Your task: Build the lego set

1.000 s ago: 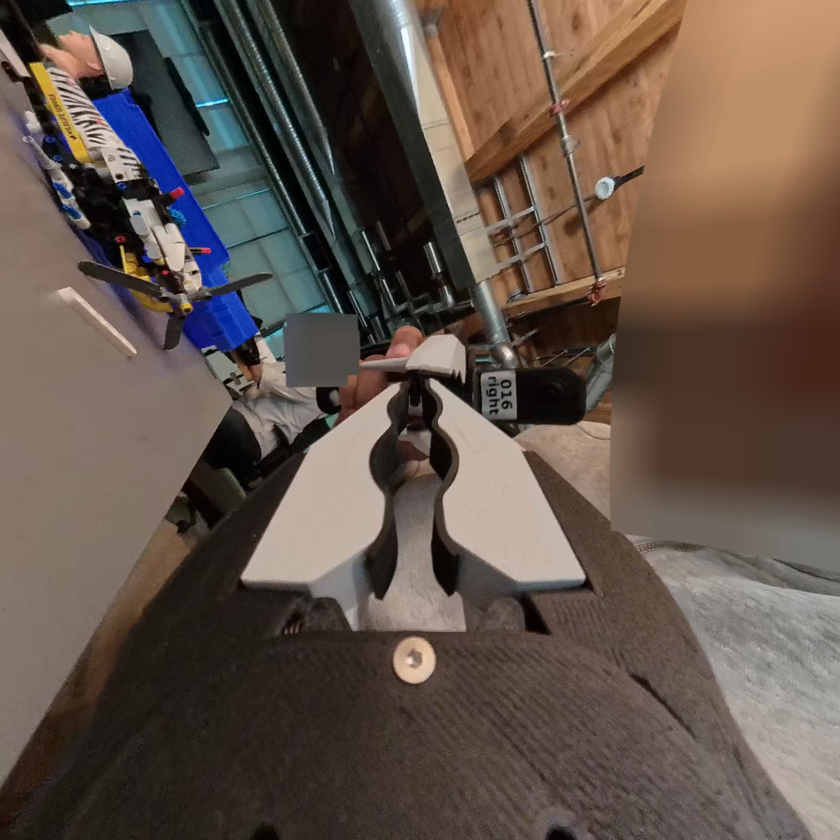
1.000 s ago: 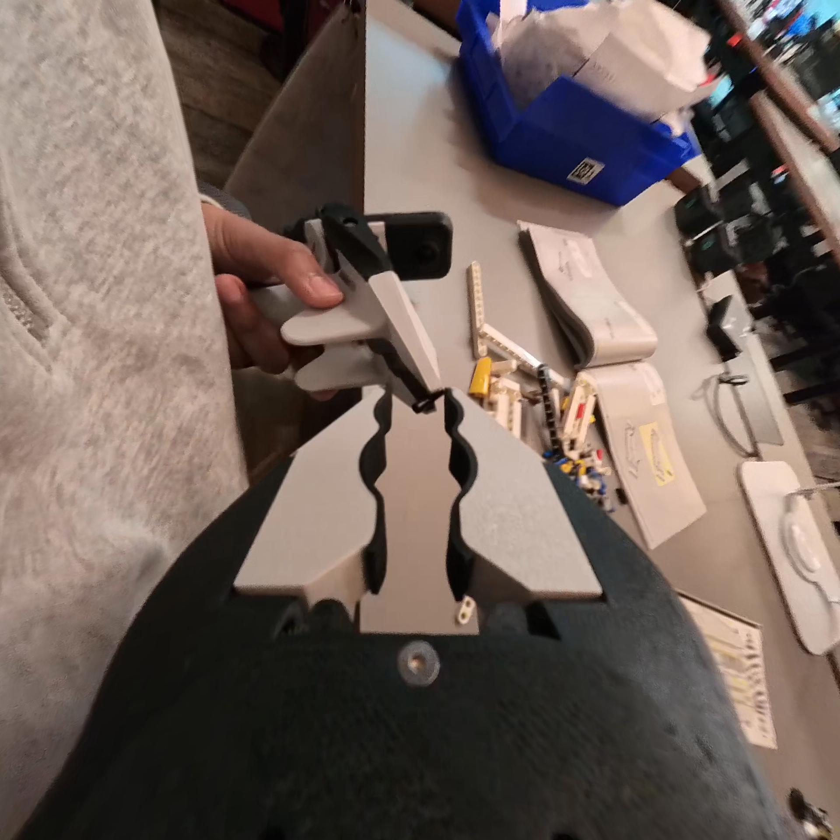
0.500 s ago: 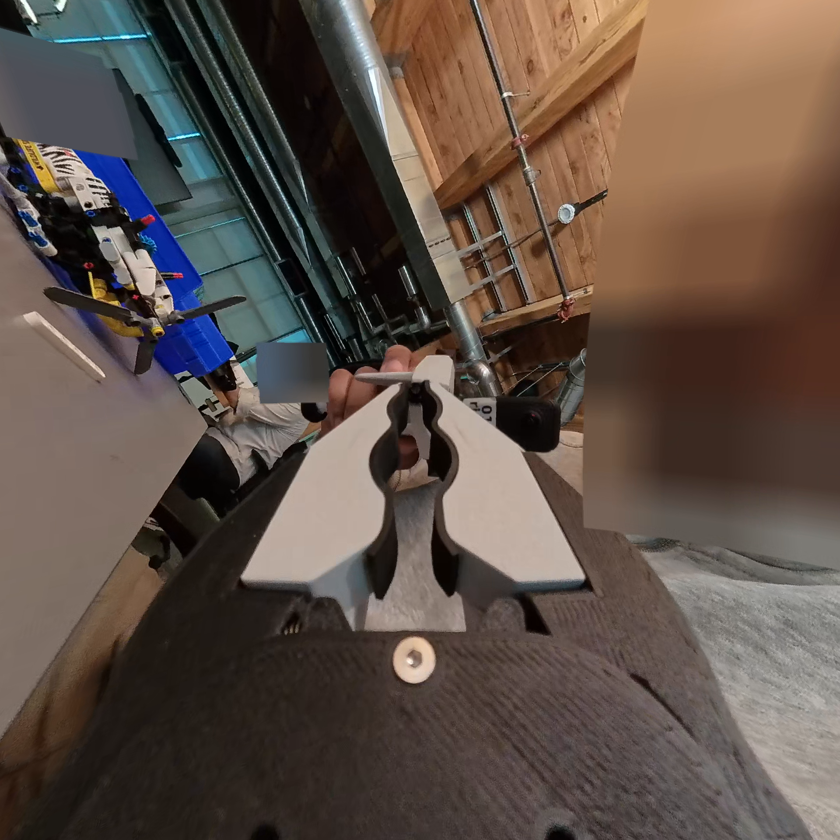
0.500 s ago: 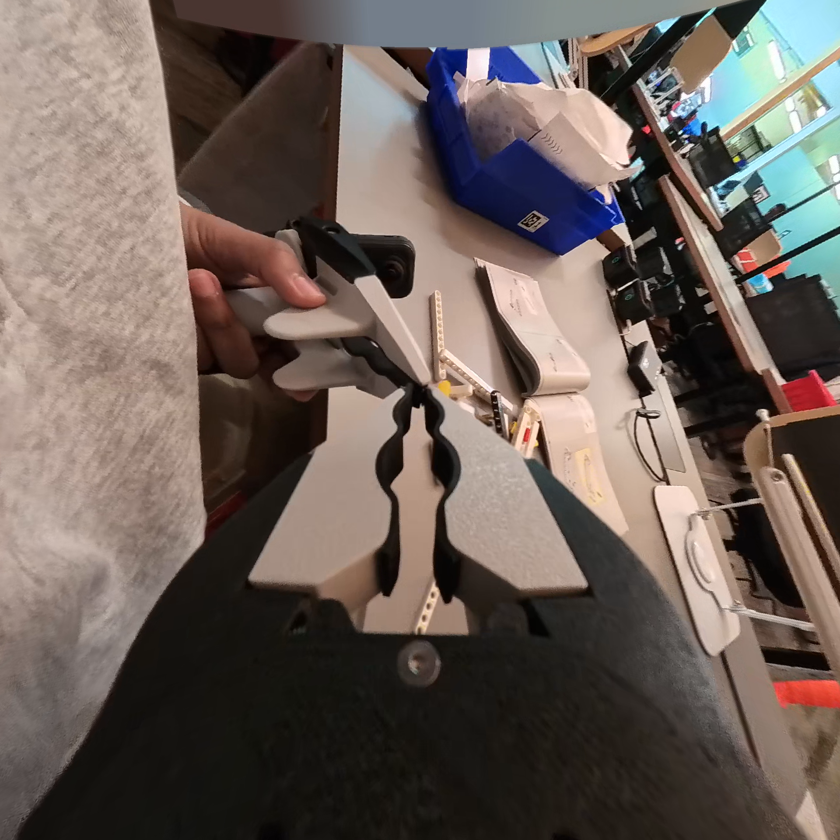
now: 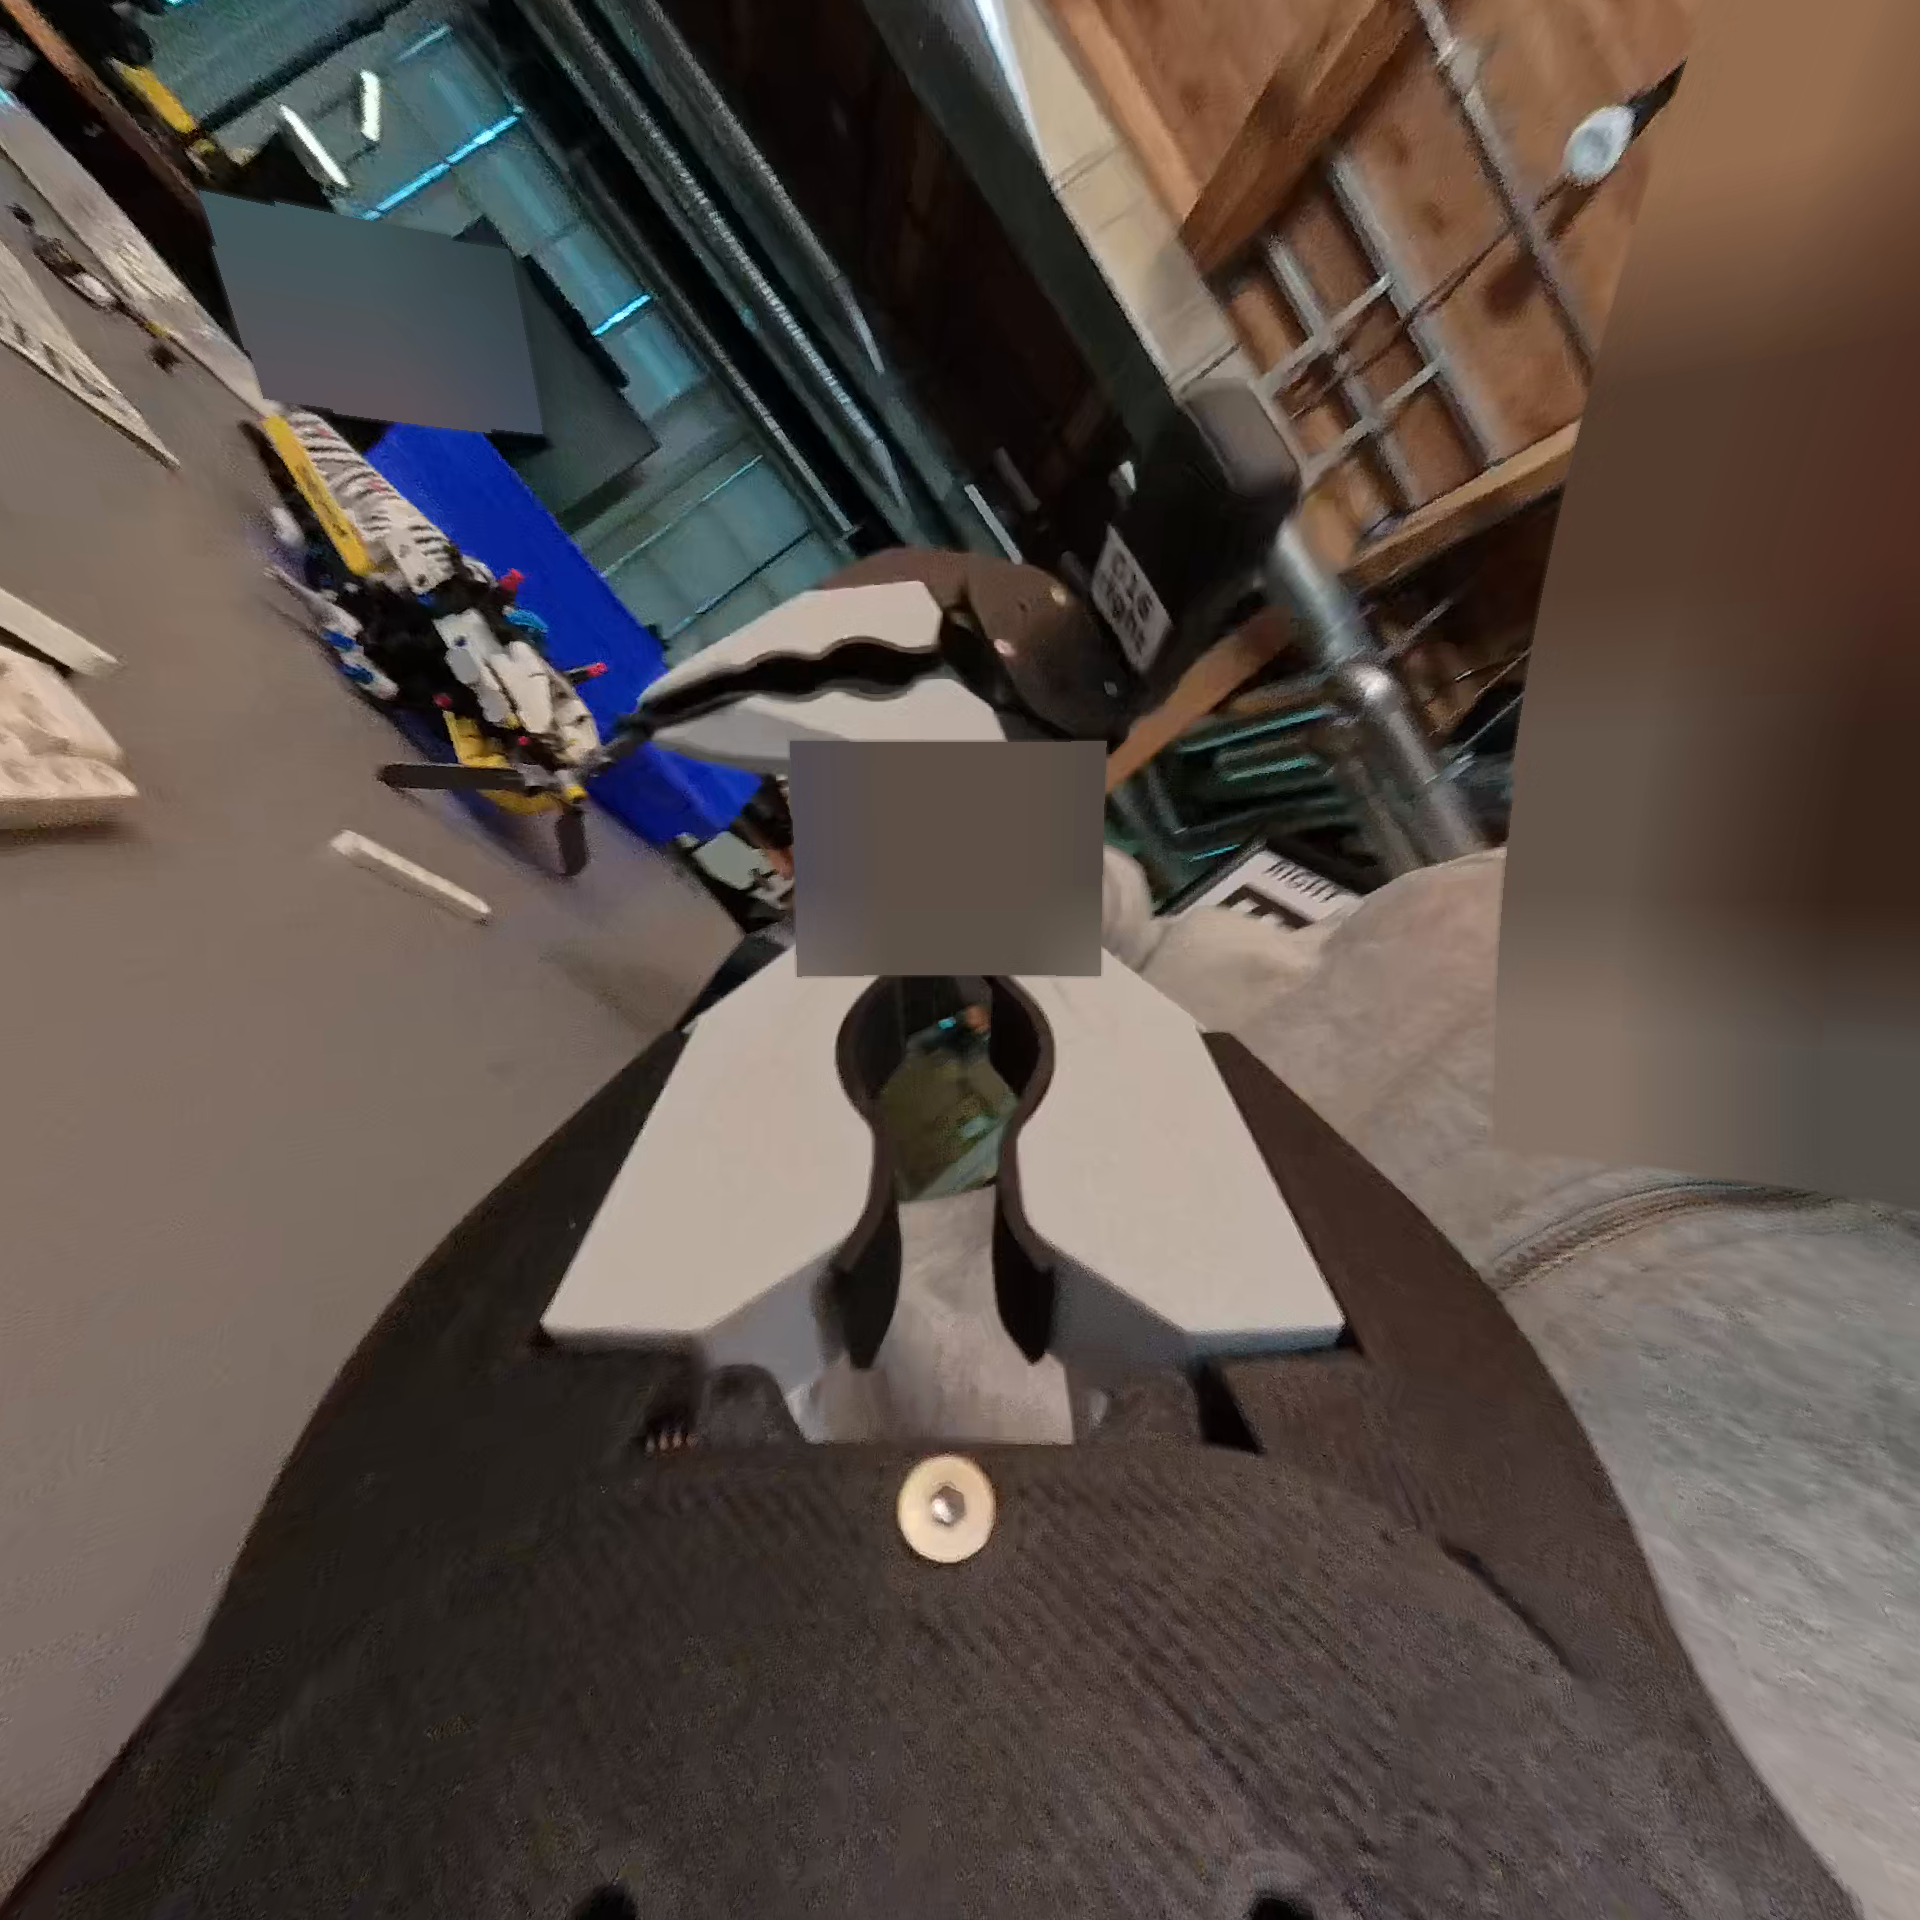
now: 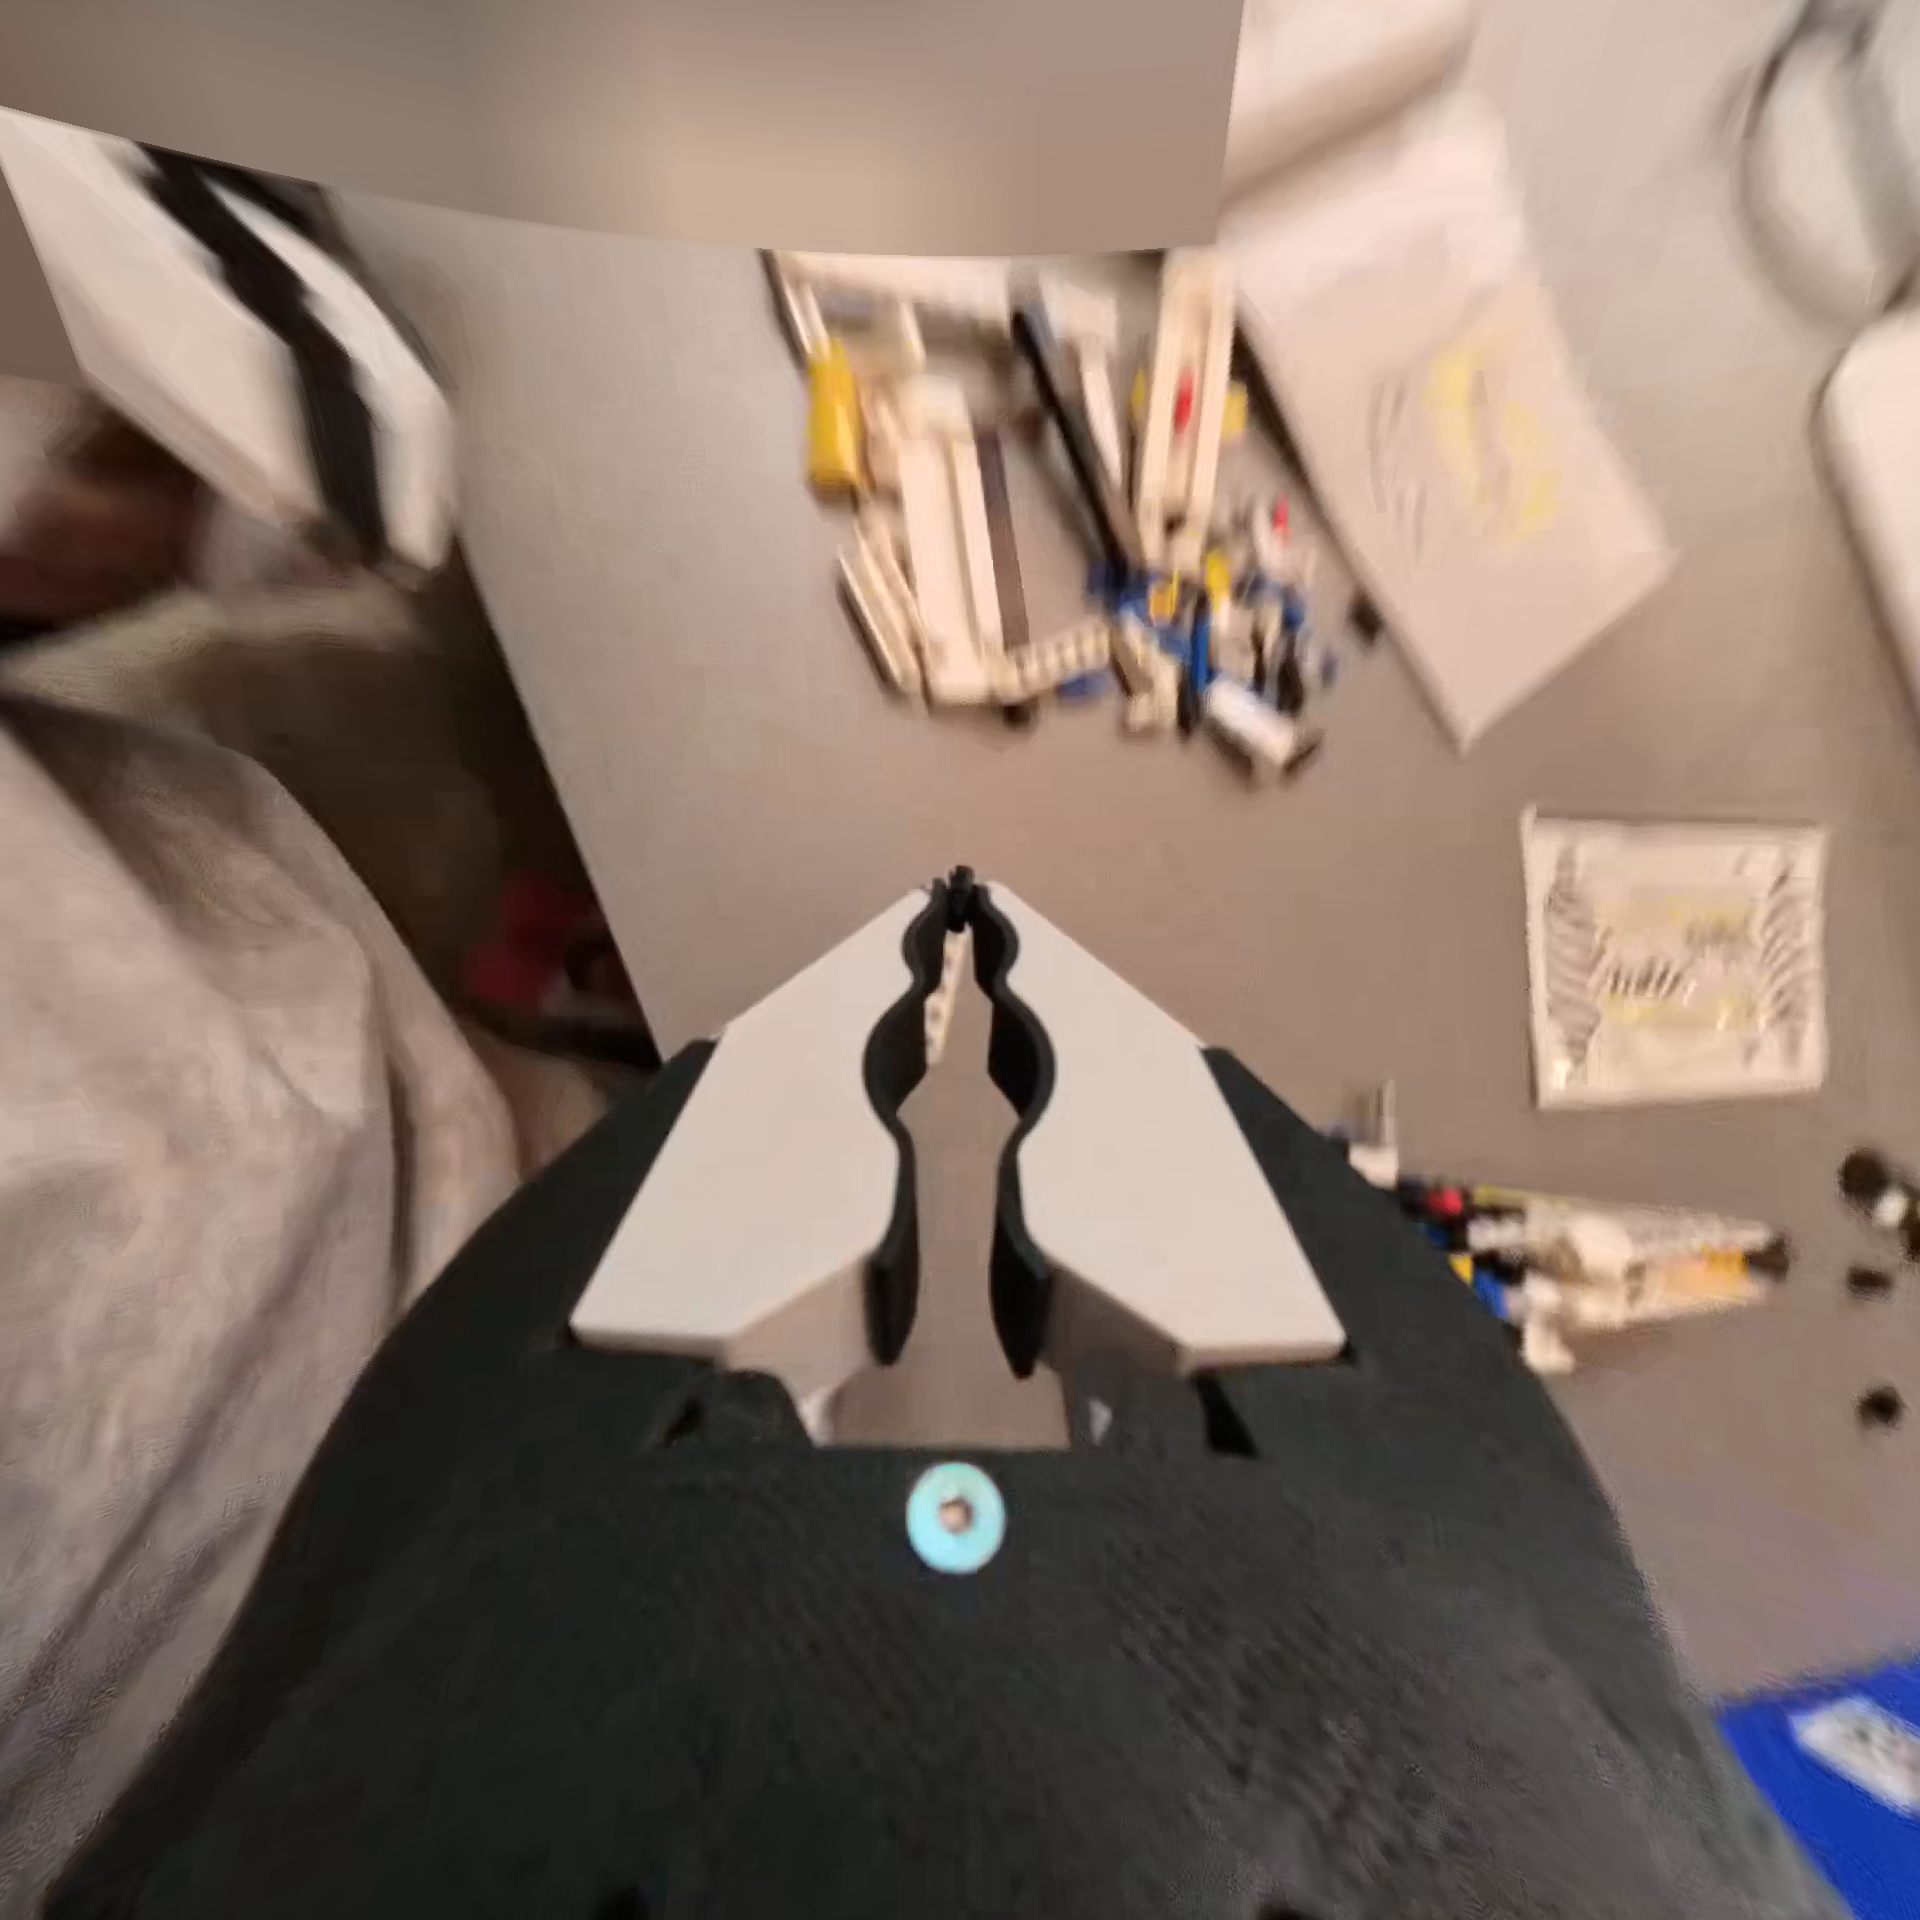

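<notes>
Grey tabletop [image 6: 727,790] lies under the right gripper [image 6: 961,902], whose tips pinch a small black lego pin [image 6: 960,885]. Ahead of it sits a loose lego pile [image 6: 1081,540]; to its right, the partly built model [image 6: 1590,1273]. Whether the left gripper [image 5: 945,1029] is closed cannot be told: its tips are masked.

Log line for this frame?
right gripper: shut on small black piece | left gripper: jaws masked, unclear | lego pile: loose on table
</notes>
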`<state>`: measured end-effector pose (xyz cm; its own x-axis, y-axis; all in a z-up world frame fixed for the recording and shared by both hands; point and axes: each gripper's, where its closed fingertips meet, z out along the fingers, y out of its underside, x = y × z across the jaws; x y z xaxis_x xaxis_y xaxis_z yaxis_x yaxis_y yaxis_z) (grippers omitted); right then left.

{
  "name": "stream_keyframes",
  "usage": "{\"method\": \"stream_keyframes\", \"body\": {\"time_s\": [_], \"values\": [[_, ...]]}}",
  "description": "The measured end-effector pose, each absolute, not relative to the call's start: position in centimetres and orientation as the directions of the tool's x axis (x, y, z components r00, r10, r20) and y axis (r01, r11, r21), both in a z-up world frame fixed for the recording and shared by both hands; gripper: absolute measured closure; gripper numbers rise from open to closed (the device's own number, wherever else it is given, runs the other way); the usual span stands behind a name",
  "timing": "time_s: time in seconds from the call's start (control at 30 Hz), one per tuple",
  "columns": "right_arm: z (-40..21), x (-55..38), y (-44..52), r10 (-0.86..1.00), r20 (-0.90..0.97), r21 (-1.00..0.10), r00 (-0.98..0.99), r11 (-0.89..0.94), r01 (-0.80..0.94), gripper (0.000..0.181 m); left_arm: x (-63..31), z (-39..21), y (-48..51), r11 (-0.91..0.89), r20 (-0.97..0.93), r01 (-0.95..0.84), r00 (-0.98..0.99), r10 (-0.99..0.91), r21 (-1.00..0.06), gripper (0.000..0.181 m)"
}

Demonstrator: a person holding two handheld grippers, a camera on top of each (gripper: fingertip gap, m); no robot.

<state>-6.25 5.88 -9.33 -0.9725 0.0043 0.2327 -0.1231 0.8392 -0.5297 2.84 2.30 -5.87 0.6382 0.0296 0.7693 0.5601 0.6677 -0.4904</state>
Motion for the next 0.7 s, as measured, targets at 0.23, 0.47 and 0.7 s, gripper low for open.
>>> {"method": "stream_keyframes", "body": {"time_s": [0.23, 0.47, 0.7], "values": [[-15.6, -7.2, 9.8, -0.048, 0.104, -0.098, -0.993, 0.993, -0.059, 0.179, 2.4, -7.1, 2.0, 0.604, 0.733, 0.499, 0.643, 0.223, -0.621, 0.174], [-15.7, -7.1, 9.3, -0.058, 0.024, 0.010, -0.998, 0.998, -0.058, 0.179, 1.9, -7.4, 0.6, 0.648, 0.770, 0.518, 0.614, 0.172, -0.558, 0.176], [-16.2, -6.9, 9.4, -0.059, -0.003, 0.088, -0.998, 0.994, -0.059, 0.179, 2.1, -6.6, 0.0, 0.669, 0.763, 0.509, 0.632, 0.136, -0.542, 0.174]]}}
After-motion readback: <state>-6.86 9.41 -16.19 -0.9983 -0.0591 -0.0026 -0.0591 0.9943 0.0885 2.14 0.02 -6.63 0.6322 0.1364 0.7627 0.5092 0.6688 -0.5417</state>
